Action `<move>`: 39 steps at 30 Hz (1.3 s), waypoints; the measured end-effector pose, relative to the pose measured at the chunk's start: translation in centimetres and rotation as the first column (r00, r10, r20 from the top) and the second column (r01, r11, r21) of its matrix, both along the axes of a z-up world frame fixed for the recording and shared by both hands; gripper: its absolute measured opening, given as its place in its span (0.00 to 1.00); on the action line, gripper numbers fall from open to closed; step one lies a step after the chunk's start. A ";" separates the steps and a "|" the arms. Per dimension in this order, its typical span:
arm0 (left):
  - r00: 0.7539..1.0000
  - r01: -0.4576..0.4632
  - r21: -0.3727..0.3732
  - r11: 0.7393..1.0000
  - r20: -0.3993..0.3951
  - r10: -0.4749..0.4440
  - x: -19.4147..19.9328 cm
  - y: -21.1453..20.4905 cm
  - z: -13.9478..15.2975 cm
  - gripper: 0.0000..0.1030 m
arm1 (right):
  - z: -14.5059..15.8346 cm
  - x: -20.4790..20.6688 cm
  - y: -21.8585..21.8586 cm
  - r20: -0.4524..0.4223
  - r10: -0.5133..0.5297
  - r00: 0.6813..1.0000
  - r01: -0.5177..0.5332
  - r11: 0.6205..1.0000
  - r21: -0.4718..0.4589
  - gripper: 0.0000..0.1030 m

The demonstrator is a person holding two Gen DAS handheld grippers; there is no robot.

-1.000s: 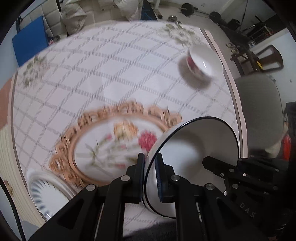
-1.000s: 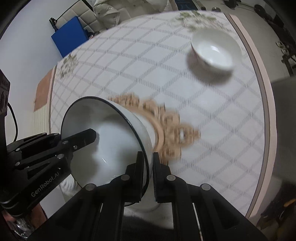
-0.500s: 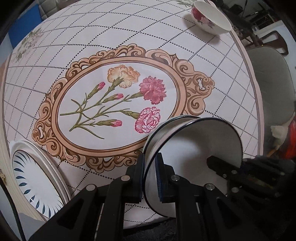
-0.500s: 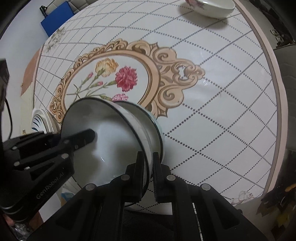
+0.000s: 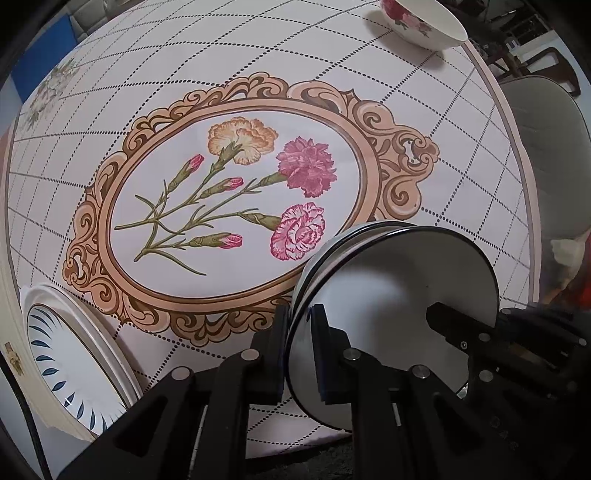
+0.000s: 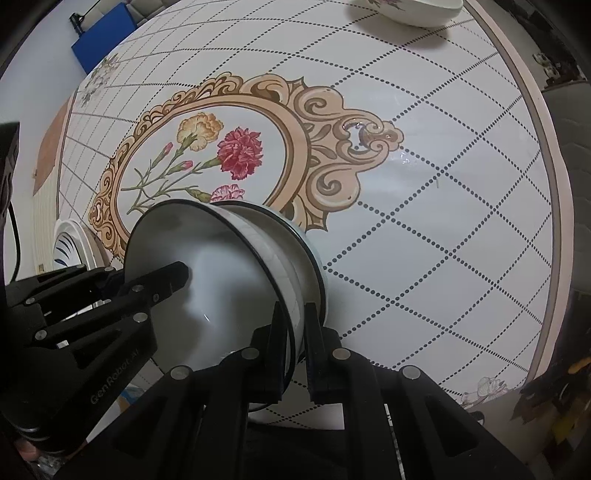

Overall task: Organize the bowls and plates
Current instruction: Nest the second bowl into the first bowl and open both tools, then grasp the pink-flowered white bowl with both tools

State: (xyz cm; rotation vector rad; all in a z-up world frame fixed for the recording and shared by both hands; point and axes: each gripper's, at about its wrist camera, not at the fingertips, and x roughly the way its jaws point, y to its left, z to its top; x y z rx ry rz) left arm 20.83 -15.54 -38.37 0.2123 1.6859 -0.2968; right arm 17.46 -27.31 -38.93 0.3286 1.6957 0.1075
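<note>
Here both tools pinched the same white bowl with a dark rim point(image 5: 388, 302): left tool point(image 5: 298, 350) clamped on one side of the rim, one finger inside and one outside, right tool point(image 6: 294, 347) clamped on the opposite side the same way. Pads pressed on the bowl wall in both wrist views, jaws nearly together with only the thin wall between. In the left wrist view the right tool showed as a black finger reaching into the bowl from the right; in the right wrist view the left tool's finger point(image 6: 162, 280) sat inside the bowl from the left.

The held bowl sat nested in another dark-rimmed white bowl point(image 6: 306, 266) below it, whose rim showed just under the held one; whether it was fully seated, cannot tell. This stack stood on the desk point(image 5: 461, 177) near its near edge, overlapping the ornate frame of the printed carnation medallion point(image 5: 236, 206).

A white plate with blue leaf marks point(image 5: 70, 358) lay at the near left edge of the desk, with another plate edge under it, well apart from the bowls. A white bowl with red roses point(image 5: 421, 22) stood at the far right edge, well apart from the stack. Desk cover was white with a dotted diamond grid. A grey chair point(image 5: 546, 155) stood beside the right edge.
</note>
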 end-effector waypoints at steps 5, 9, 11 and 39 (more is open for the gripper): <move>1.000 -0.024 0.001 1.000 -0.016 0.024 0.2 0.2 0.0 0.12 | 0.0 -0.1 -0.1 -0.013 -0.001 1.000 0.001 1.000 0.008 0.12; 0.999 -0.039 0.001 0.999 -0.026 0.039 0.1 0.3 -0.2 0.13 | 0.5 0.0 -0.4 -0.026 -0.006 1.000 0.007 1.000 0.022 0.16; 0.999 -0.045 0.004 0.999 -0.026 0.045 0.1 0.4 -0.2 0.13 | 0.9 0.0 -0.4 -0.026 0.005 1.000 -0.005 1.000 0.008 0.20; 0.978 -0.102 0.035 0.994 0.189 0.093 -1.0 0.6 9.6 0.96 | 7.9 -1.7 -2.9 0.091 0.104 0.990 -0.098 0.993 -0.062 1.00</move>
